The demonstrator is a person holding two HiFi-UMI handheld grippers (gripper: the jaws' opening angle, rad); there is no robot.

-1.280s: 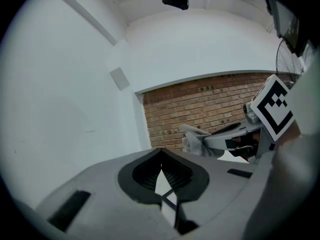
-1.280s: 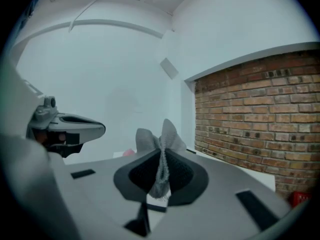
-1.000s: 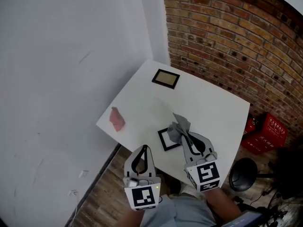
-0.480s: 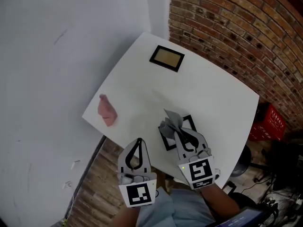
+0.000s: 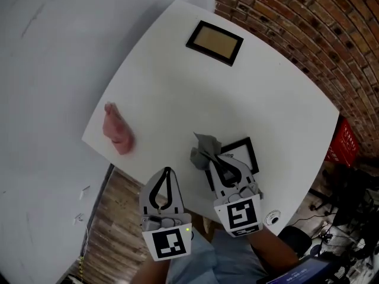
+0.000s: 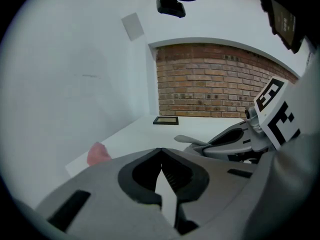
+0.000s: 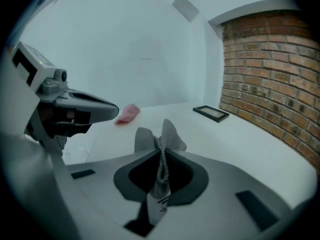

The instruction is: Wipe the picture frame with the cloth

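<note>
Between the jaws of the right gripper (image 7: 161, 151): the grey cloth (image 7: 166, 134), pinched tight. Woven texture shows where it is clamped, and two soft crumpled flaps stick up past the tips. A strip of it hangs down behind the pinch.

Head view: right gripper (image 5: 209, 158) hangs over the table's near edge, with the cloth (image 5: 204, 149) bunched at its tips. The bunch sits over the left end of the black picture frame (image 5: 243, 154). That frame is a thin flat rectangle with a pale inside, lying flat. The gripper body covers most of it, so only its right and far sides show. Can't tell if cloth and frame are in contact.

Left gripper (image 6: 161, 151): jaws pressed together at the tips, nothing in them. It hovers at the near edge, left of the right one (image 5: 167, 171), partly over the wood floor (image 5: 112, 218).

Table (image 5: 177, 87) is white, smooth and matte.
- Second frame (image 5: 214, 42): dark border, tan inside, flat near the far corner by the brick wall (image 5: 308, 28).
- Pink cloth (image 5: 117, 129): soft lump at the left edge, well apart from both frames.
- Small round object (image 5: 272, 219): near the right end of the near edge, too small to make out.
</note>
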